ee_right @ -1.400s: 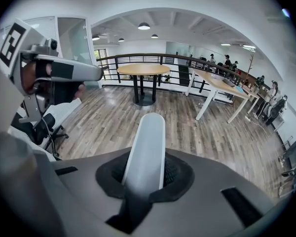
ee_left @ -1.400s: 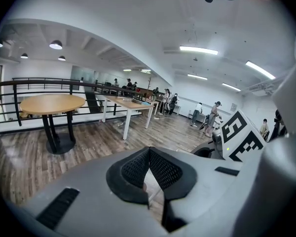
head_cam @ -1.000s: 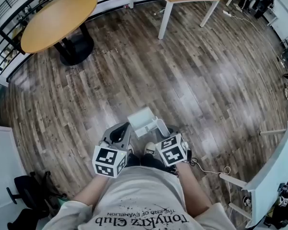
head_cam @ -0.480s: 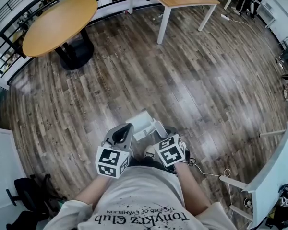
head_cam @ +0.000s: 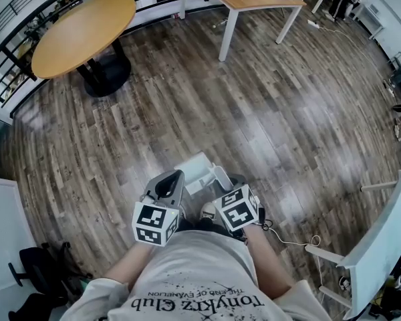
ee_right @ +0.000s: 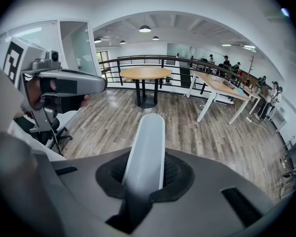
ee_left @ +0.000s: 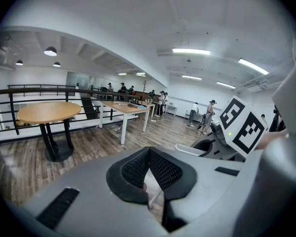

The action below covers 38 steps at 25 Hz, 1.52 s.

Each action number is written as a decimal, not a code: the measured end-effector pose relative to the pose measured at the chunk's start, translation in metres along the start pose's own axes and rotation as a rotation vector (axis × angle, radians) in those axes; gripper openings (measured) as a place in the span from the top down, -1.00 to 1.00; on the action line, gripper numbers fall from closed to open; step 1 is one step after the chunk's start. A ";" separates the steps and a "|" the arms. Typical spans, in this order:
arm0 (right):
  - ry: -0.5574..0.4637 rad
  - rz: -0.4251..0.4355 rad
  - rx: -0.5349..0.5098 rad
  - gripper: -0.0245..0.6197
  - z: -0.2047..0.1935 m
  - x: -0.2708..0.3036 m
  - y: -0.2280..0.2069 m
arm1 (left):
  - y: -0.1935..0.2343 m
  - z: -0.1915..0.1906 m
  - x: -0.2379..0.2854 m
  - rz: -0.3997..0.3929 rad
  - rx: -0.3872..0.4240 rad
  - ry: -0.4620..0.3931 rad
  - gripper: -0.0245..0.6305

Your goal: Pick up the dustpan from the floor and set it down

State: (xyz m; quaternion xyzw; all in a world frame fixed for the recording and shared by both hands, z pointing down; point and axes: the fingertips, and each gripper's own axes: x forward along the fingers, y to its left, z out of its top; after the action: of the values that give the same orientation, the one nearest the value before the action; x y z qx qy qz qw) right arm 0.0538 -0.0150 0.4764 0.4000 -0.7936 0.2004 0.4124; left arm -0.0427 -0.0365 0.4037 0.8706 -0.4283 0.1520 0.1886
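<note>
Right tongs (ee_right: 144, 176) clench the white dustpan (ee_right: 147, 142) by its handle, apparently clear of the wooden floor (head_cam: 254, 112); left tongs (ee_left: 149, 151), closed empty beside the dustpan, should keep away while it lowers level.

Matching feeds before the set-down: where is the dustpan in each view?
Head view: dustpan lower centre.
Left gripper view: probably the white rim right of centre.
Right gripper view: its handle centre, between the jaws.
Shared landmark: round table.
</note>
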 end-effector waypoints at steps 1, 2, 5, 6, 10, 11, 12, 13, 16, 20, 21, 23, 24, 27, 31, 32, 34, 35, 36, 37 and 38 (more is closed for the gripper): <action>0.000 0.001 -0.002 0.70 0.001 -0.001 0.000 | 0.001 0.000 0.000 0.000 -0.001 0.001 0.85; -0.001 0.001 -0.003 0.70 0.002 -0.001 0.001 | 0.001 0.000 0.000 -0.001 -0.002 0.002 0.85; -0.005 0.002 -0.006 0.70 0.002 -0.002 0.001 | -0.001 -0.002 0.001 -0.012 -0.004 0.009 0.85; -0.005 0.002 -0.006 0.70 0.002 -0.003 0.000 | -0.001 -0.003 0.001 -0.015 -0.010 0.011 0.85; -0.008 0.002 -0.007 0.70 0.002 -0.003 -0.001 | 0.000 -0.002 0.003 -0.011 -0.030 0.007 0.85; -0.008 0.003 -0.007 0.70 0.002 -0.003 -0.001 | 0.000 -0.001 0.003 -0.008 -0.025 0.005 0.85; -0.008 0.003 -0.008 0.70 0.002 -0.003 -0.002 | 0.001 0.000 0.003 -0.004 -0.017 0.004 0.85; -0.006 0.003 -0.008 0.70 0.002 -0.003 -0.001 | 0.001 0.000 0.002 -0.001 -0.008 0.003 0.85; -0.006 0.004 -0.009 0.70 0.003 -0.003 -0.002 | 0.002 0.001 0.002 0.008 0.015 0.005 0.85; -0.003 0.003 -0.006 0.70 0.003 -0.004 -0.004 | 0.002 0.001 0.003 0.006 0.012 0.006 0.85; -0.002 0.003 -0.006 0.70 0.002 -0.004 -0.004 | 0.001 0.002 0.003 0.007 0.011 0.006 0.85; -0.002 0.003 -0.007 0.70 0.002 -0.005 -0.004 | 0.001 0.002 0.003 0.006 0.010 0.005 0.85; 0.000 0.004 -0.007 0.70 0.001 -0.005 -0.005 | 0.000 0.003 0.004 0.006 0.008 0.004 0.85; 0.001 0.004 -0.010 0.70 -0.001 -0.005 -0.005 | -0.003 0.003 0.004 0.001 0.004 -0.001 0.85; 0.007 0.006 -0.016 0.70 0.000 -0.002 -0.006 | 0.001 0.003 0.004 0.004 0.003 0.000 0.85; 0.008 0.009 -0.016 0.70 0.000 0.000 -0.006 | 0.002 0.003 0.004 0.006 0.000 0.000 0.85; 0.015 0.012 -0.015 0.70 0.000 0.001 -0.008 | 0.005 0.005 0.005 0.008 -0.004 0.000 0.85; 0.017 0.011 -0.015 0.70 0.000 0.001 -0.009 | 0.006 0.006 0.005 0.009 -0.006 0.000 0.85; 0.018 0.011 -0.015 0.70 0.001 0.001 -0.010 | 0.006 0.006 0.005 0.009 -0.007 0.000 0.85; 0.018 0.011 -0.016 0.70 0.001 0.002 -0.011 | 0.007 0.006 0.006 0.009 -0.009 0.000 0.85; 0.017 0.012 -0.017 0.70 0.001 0.003 -0.011 | 0.007 0.007 0.006 0.007 -0.012 -0.001 0.85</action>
State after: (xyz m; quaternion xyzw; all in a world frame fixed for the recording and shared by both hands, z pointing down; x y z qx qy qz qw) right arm 0.0611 -0.0236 0.4781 0.3899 -0.7941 0.1996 0.4213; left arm -0.0438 -0.0474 0.4018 0.8680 -0.4324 0.1496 0.1929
